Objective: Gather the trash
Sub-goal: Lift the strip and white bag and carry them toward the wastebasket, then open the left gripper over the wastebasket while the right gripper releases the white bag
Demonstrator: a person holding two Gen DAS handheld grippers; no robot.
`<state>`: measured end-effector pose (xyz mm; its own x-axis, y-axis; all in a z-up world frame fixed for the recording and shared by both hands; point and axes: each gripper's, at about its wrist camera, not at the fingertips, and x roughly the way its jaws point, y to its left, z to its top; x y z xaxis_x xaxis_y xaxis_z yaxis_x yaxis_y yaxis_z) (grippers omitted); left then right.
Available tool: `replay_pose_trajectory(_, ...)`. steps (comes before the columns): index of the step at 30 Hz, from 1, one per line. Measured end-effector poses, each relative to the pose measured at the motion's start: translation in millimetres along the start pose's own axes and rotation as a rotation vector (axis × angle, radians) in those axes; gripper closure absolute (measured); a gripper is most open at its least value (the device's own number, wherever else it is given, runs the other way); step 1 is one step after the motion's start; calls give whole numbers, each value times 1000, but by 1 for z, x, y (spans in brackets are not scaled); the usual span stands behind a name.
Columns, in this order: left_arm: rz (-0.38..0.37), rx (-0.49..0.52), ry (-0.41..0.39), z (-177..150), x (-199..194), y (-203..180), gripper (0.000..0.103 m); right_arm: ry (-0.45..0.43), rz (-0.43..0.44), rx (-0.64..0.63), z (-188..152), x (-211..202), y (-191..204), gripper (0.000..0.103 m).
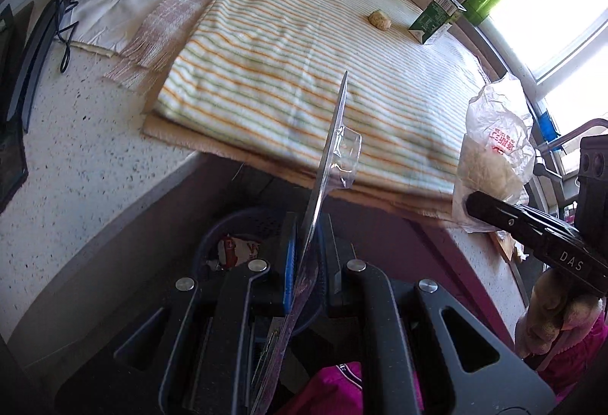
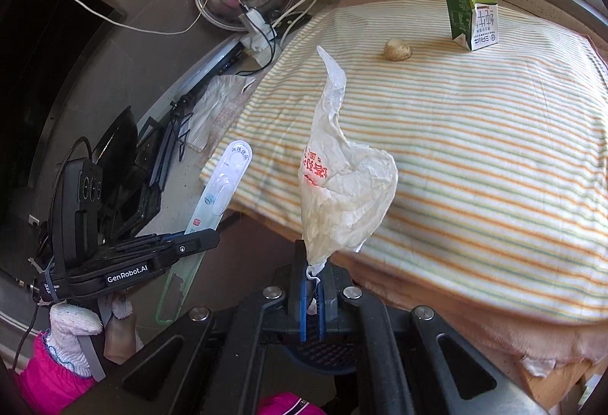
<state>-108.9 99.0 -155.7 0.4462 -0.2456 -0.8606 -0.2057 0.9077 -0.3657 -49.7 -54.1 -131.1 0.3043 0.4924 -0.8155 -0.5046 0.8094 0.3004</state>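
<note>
both sets of fingers are clamped tight, the left gripper [image 1: 307, 244] on a clear plastic pack [image 1: 334, 145] and the right gripper [image 2: 312, 285] on a crumpled bag [image 2: 342, 183], poised above the basket [image 1: 243, 221], likely for dropping, while a carton [image 2: 471, 8] and a small lump [image 2: 397, 49] wait on the striped cloth [image 2: 475, 149].

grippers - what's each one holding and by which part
Left gripper pinches a clear plastic blister pack by its lower end; right gripper pinches a crumpled plastic bag by its twisted bottom tip.

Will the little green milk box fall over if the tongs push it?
Probably. The milk box stands tall and narrow on the soft striped towel, so it could tip easily. Its dented side suggests it is empty and light.
</note>
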Motion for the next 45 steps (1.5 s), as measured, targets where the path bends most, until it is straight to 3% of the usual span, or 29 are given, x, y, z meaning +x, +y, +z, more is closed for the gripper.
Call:
replay_pose_trajectory(10,9,-30,71,-46,12,28,95,90,-3,-3,-48,27,20,102)
replay_pose_trajectory(23,46,-48,233,-95,65,51,95,203,-45,-11,-98,76,26,102)
replay_pose_trajectory(34,67,-59,325,-114,109,58,95,272,-94,4,-122,113,12,102)
replay_pose_trajectory(45,101,-47,368,-110,130,54,95,325,-119,0,-128,146,5,101)
